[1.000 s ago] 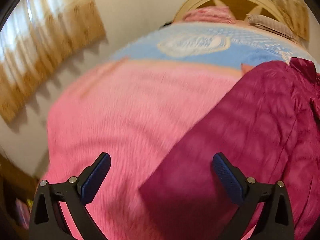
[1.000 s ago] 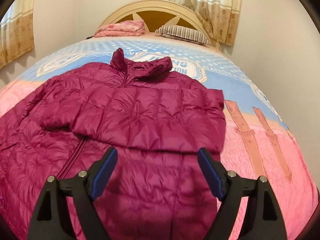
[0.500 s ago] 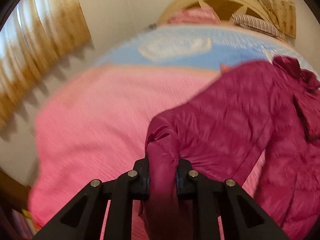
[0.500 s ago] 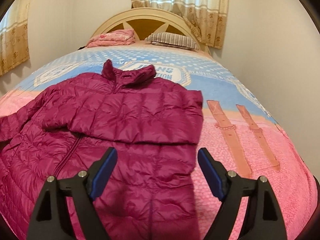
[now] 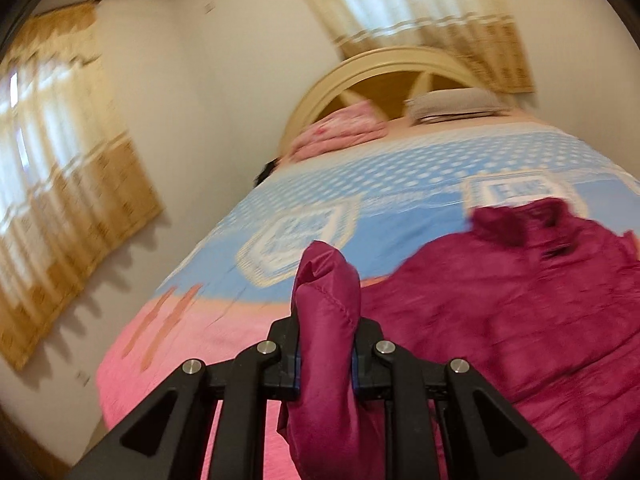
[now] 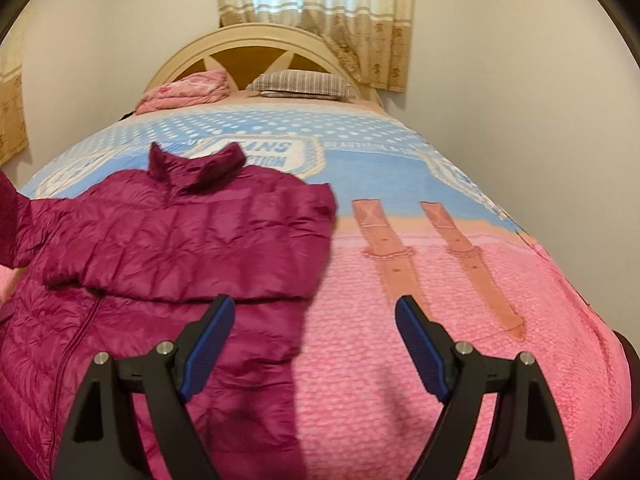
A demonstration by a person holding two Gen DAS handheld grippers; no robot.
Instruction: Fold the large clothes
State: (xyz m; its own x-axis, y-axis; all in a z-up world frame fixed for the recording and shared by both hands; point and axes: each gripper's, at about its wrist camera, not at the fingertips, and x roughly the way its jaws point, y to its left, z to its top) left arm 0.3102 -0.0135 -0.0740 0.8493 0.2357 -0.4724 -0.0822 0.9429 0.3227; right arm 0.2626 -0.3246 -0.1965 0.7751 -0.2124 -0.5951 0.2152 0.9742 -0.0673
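Left gripper (image 5: 326, 354) clenched on a lifted sleeve (image 5: 326, 304) of the magenta puffer jacket (image 6: 180, 248); right gripper (image 6: 312, 344) spread wide, grasping nothing, above the bedspread (image 6: 460, 360) near the foot edge. Jacket spread mid-bed, collar toward the headboard (image 6: 248, 46).

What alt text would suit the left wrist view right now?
The left tool is shut on a sleeve of a magenta puffer jacket, lifted above a pink and blue bedspread. Behind are a cream headboard, pillows and curtains, all motion-blurred.
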